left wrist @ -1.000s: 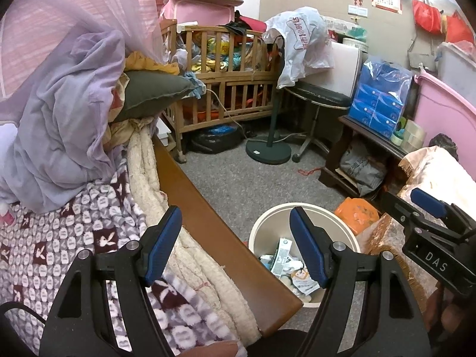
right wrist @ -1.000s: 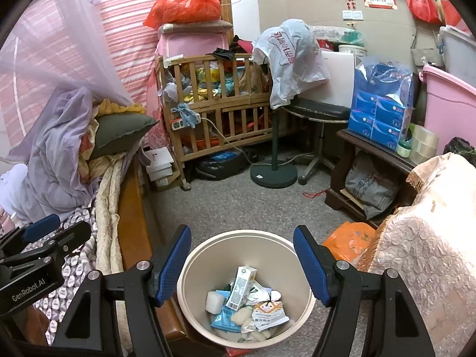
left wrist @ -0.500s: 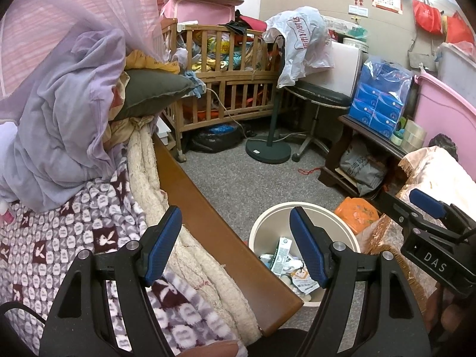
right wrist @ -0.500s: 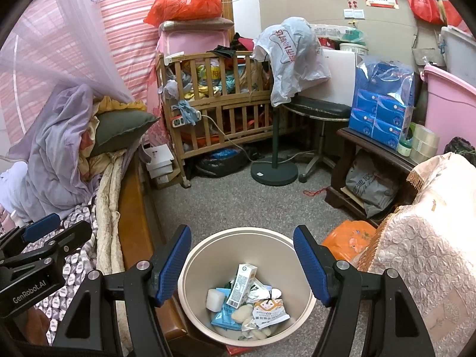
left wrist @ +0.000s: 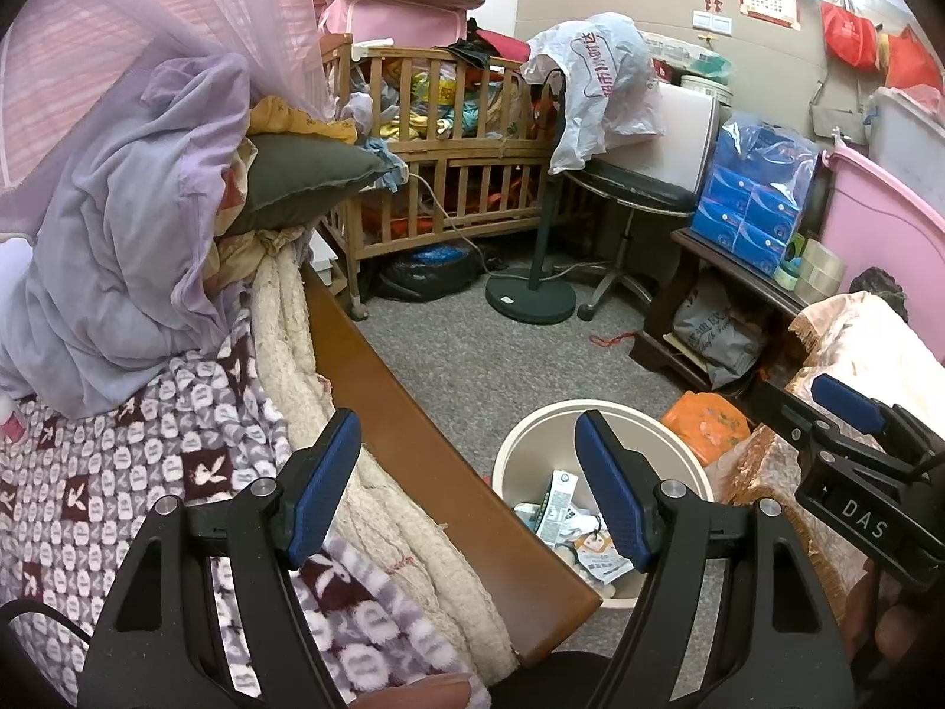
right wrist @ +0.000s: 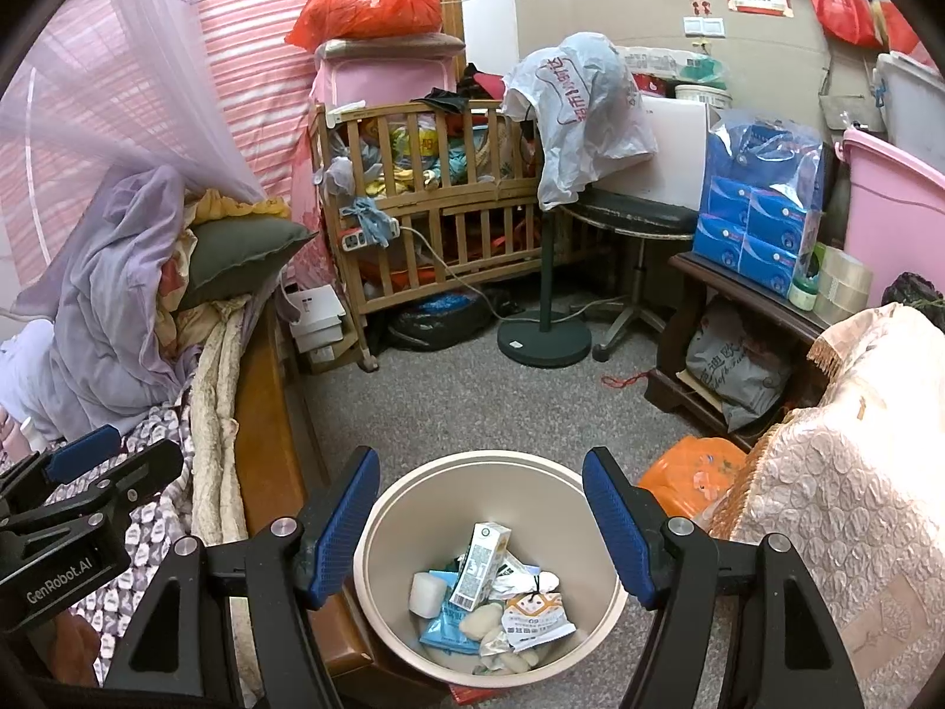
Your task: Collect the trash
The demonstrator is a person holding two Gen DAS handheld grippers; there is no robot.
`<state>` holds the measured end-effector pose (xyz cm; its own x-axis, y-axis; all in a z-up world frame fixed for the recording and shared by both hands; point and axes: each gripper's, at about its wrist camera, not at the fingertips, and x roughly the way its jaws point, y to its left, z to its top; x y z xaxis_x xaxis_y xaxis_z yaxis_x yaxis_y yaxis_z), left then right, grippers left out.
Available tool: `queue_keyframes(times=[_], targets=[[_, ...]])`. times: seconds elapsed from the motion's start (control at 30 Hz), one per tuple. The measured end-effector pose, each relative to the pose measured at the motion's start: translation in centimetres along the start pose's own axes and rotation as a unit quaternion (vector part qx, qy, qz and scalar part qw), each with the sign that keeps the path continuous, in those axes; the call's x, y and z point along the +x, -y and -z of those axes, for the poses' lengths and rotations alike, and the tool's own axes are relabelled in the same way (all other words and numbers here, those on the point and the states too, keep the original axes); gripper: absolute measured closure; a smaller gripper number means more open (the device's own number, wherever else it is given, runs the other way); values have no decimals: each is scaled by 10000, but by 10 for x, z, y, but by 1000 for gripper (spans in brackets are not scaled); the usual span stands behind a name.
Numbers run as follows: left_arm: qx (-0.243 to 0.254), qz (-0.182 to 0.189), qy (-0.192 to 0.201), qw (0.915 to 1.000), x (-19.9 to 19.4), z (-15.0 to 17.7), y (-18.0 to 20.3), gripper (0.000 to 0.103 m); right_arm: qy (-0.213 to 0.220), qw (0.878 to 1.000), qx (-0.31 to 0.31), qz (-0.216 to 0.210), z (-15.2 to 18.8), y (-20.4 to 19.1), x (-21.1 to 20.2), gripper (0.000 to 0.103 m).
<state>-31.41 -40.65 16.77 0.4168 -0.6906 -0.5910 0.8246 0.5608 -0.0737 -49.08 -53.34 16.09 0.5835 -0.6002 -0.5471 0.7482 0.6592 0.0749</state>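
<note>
Now both the left gripper (left wrist: 466,490) and the right gripper (right wrist: 481,523) are wide apart and empty above the bin (right wrist: 413,487), so a clumsy bump could tip it.

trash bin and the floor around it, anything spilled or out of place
Nothing has spilled: the wrappers and milk carton all sit inside the upright bin. The one oddity is an orange plastic bag loose on the floor, right of the bin. Both tools are open and empty.
</note>
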Motion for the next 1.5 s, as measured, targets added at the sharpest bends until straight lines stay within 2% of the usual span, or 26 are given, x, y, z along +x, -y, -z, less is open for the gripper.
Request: queue_keyframes(times=[1.5], targets=[[1, 35, -85, 10000, 5, 9, 4, 29, -54, 10000, -10, 11, 1, 0, 1, 33]])
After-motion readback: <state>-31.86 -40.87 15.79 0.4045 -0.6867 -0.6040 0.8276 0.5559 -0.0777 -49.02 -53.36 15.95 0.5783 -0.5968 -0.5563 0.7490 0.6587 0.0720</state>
